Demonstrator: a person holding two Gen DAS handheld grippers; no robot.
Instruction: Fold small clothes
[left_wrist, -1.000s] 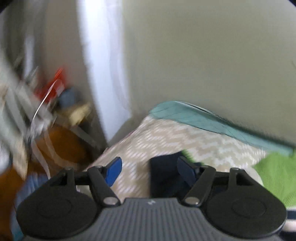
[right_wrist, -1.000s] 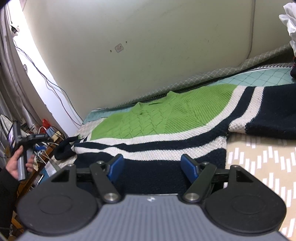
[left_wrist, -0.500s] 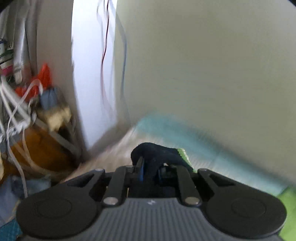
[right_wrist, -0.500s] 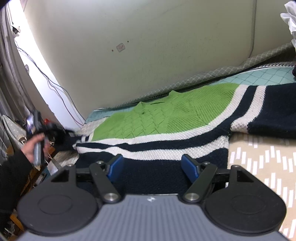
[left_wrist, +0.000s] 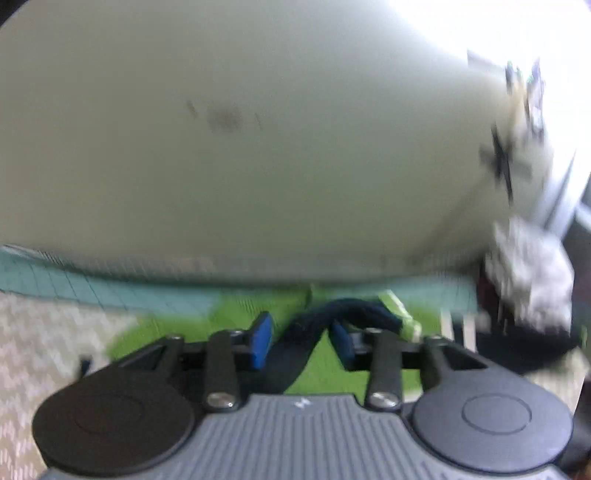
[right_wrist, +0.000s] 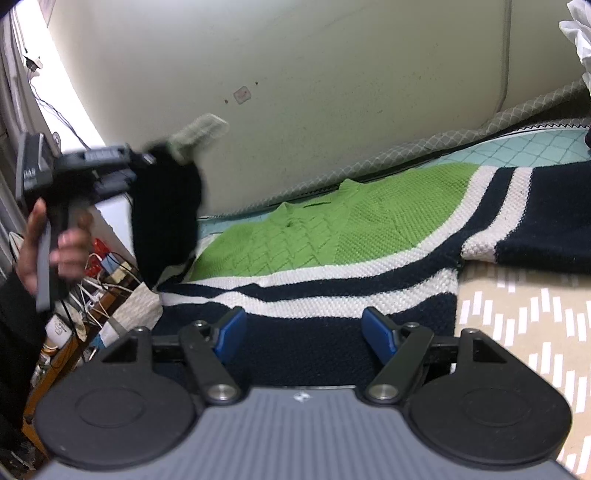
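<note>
A knitted sweater (right_wrist: 332, 236), green on top with white and navy stripes, lies spread on the bed. My left gripper (left_wrist: 301, 341) holds the sweater's navy sleeve cuff (left_wrist: 347, 317) between its partly spread blue pads; this view is blurred. In the right wrist view the left gripper (right_wrist: 147, 162) is raised above the bed's left side with the navy sleeve (right_wrist: 166, 221) hanging from it. My right gripper (right_wrist: 308, 336) is open and empty, low over the sweater's navy hem.
A beige patterned bedspread (right_wrist: 517, 314) lies to the right of the sweater, a teal quilted sheet (right_wrist: 535, 147) runs along the pale wall (right_wrist: 332, 55). Cables and clutter (right_wrist: 103, 266) fill the floor left of the bed. A dark and white pile (left_wrist: 528, 280) sits at right.
My left gripper closed on the navy sleeve at the bed's left edge, lifted it and swung it right over the green part of the sweater. The right gripper has stayed still.
</note>
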